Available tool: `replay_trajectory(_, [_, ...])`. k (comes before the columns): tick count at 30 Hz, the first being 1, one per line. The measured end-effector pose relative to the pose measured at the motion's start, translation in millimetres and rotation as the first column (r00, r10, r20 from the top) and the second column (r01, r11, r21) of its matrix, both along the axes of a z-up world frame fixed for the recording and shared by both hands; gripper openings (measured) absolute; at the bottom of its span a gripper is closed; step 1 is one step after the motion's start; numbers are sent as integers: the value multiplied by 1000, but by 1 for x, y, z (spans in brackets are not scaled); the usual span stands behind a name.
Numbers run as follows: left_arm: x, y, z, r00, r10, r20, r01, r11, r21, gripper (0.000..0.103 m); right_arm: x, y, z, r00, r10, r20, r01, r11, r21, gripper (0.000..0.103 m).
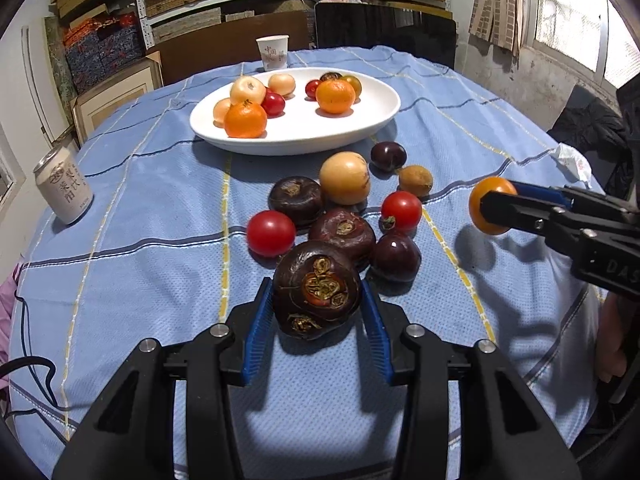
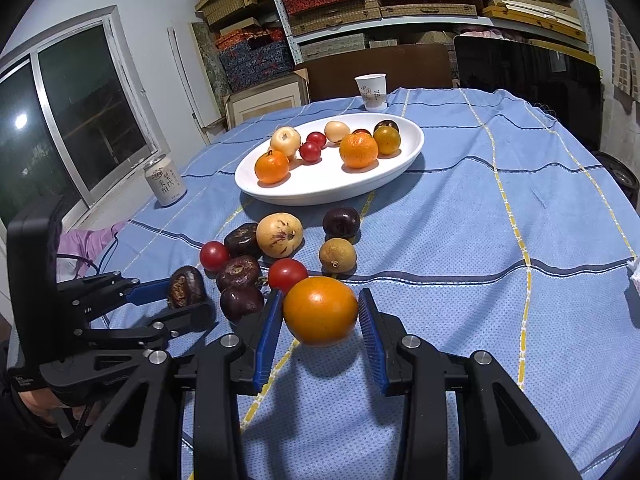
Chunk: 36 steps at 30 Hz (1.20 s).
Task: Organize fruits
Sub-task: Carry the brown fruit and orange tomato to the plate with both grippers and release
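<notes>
blue-clothed table (image 2: 500,216), white plate (image 2: 412,148) of fruit, loose fruit cluster (image 1: 346,178), can (image 1: 64,186), paper cup (image 1: 273,53)

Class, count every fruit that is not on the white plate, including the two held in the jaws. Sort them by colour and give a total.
Red tomatoes: 2
Dark fruits: 5, one in the left gripper
Tan fruits: 2
Orange fruit: 1, in the right gripper
Total: 10
</notes>
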<state>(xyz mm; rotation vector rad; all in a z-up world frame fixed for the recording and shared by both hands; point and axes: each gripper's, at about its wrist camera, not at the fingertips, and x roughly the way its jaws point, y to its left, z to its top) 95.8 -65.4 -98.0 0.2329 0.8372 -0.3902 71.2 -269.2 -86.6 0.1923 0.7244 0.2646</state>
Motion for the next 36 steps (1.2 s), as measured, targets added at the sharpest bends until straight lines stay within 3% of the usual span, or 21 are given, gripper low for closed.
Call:
replay_trajectory(11, [-1,28,56,998,16,67,-10,996,-86,42,-1,-3,10,1000,-9,-7,10,1000,9,39])
replay_trajectory(19, [59,-1,94,994,-44,96,52,996,-79,42,44,-8,77,995,16,98,-3,993,-122,39])
replay_trajectory(23, [110,-27,86,997,-63,47,66,995,-69,42,98,-15,88,996,12,94,4,985,-174,39])
replay_trajectory(27, [156,-49,66,997,-69,-18,68,997,-35,42,155,-17,70,999,14,38,-6,981,-196,39])
replay_trajectory(31, [182,-61,47,995,-78,-67,77,997,-21,43,191,-21,48,999,41,-12,-43,989,-140,40])
replay_trajectory(33, [189,-62,42,995,-62,-74,61,998,-17,52,201,-21,40,999,35,-19,-38,989,-141,46])
replay_trajectory(36, [185,-57,46,998,-41,-37,40,999,-28,75,202,-21,40,999,34,-5,-34,991,-132,51])
